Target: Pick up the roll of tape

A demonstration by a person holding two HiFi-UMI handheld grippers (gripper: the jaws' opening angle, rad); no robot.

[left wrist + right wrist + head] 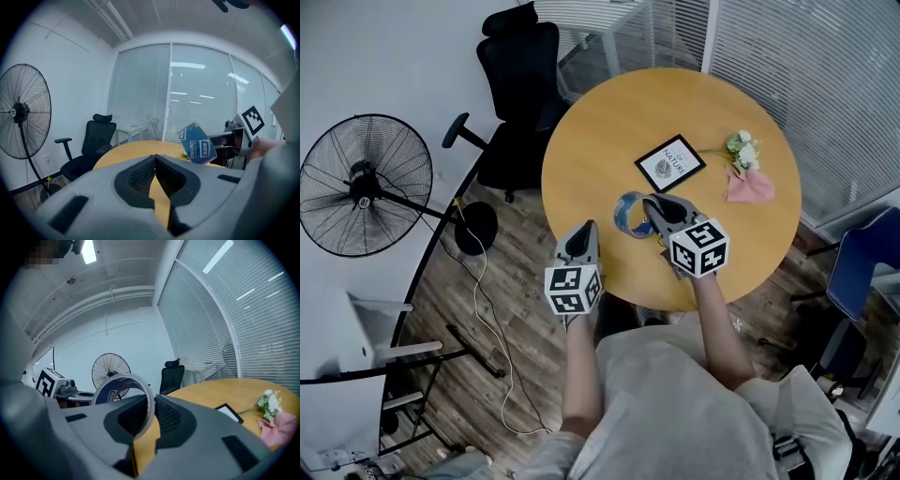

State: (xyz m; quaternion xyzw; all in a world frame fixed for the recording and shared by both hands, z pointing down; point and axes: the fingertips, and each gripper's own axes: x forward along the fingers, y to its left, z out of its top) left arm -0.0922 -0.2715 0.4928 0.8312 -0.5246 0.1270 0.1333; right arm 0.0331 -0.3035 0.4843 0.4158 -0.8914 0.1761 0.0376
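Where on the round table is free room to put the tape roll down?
The left half of the table, from the framed card to the rim by the chair, is bare; so is the far edge behind the card. The right side is crowded: flowers and pink cloth.

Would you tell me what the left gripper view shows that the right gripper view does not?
Only the left gripper view: the roll of tape's printed blue outer face, and the left tongs shut and empty. Only the right gripper view: the framed card, the pink cloth, and the right tongs clamped on the roll's rim. Both: the roll, the standing fan, the black office chair and the round wooden table.
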